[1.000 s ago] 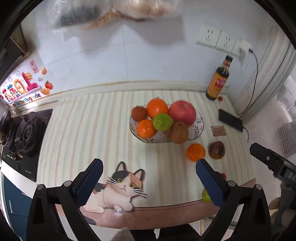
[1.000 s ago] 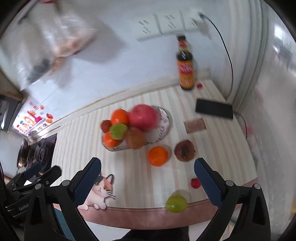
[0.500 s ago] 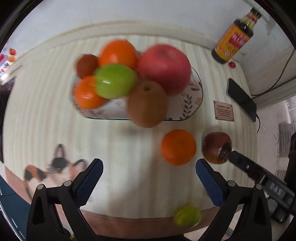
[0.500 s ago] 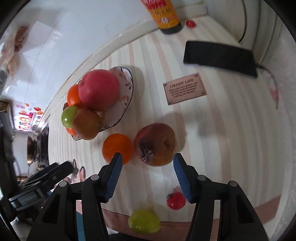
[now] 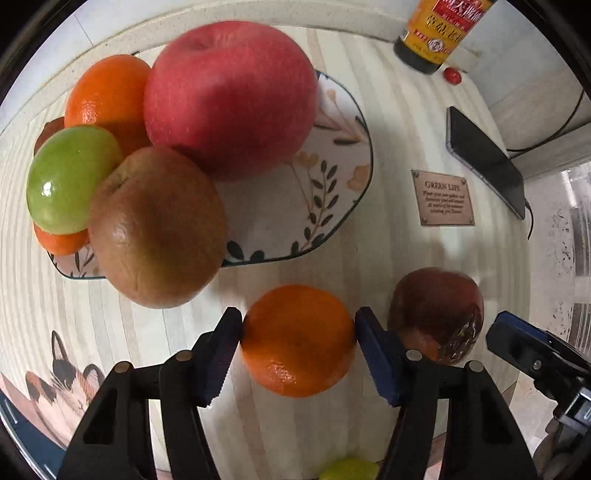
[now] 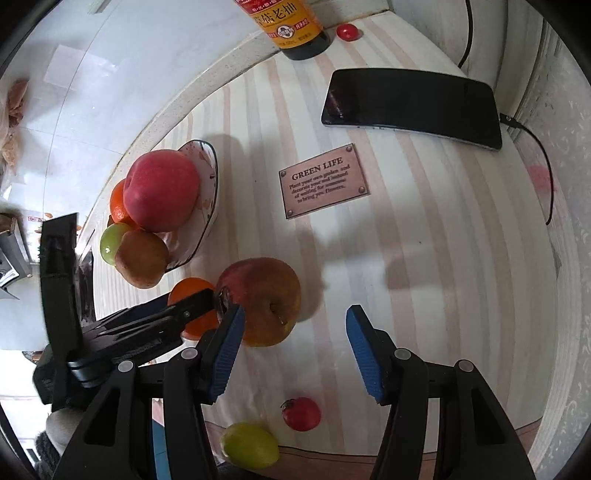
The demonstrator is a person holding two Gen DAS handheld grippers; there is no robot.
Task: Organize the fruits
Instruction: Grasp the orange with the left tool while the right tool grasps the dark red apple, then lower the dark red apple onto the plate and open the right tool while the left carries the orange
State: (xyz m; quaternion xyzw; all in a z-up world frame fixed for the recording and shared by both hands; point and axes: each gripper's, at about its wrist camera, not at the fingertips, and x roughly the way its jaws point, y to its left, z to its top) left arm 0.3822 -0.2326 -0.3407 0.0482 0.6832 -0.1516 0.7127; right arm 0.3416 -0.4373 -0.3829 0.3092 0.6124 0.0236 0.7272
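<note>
The left gripper (image 5: 298, 341) is closing its jaws on the loose orange (image 5: 297, 339) centred between them: squeeze gently. The right gripper (image 6: 295, 347) stands part-open, the brown apple (image 6: 258, 301) touching only its left pad (image 6: 229, 341): shift left

In the left wrist view the plate (image 5: 343, 206) filled the upper left, piled with an apple (image 5: 229, 96), a pear (image 5: 155, 229) and oranges. Below it a loose orange (image 5: 297, 339) lay beside a pomegranate (image 5: 436, 314) at lower right. A phone (image 5: 484, 162) and a bottle (image 5: 439, 33) stood at upper right.
</note>
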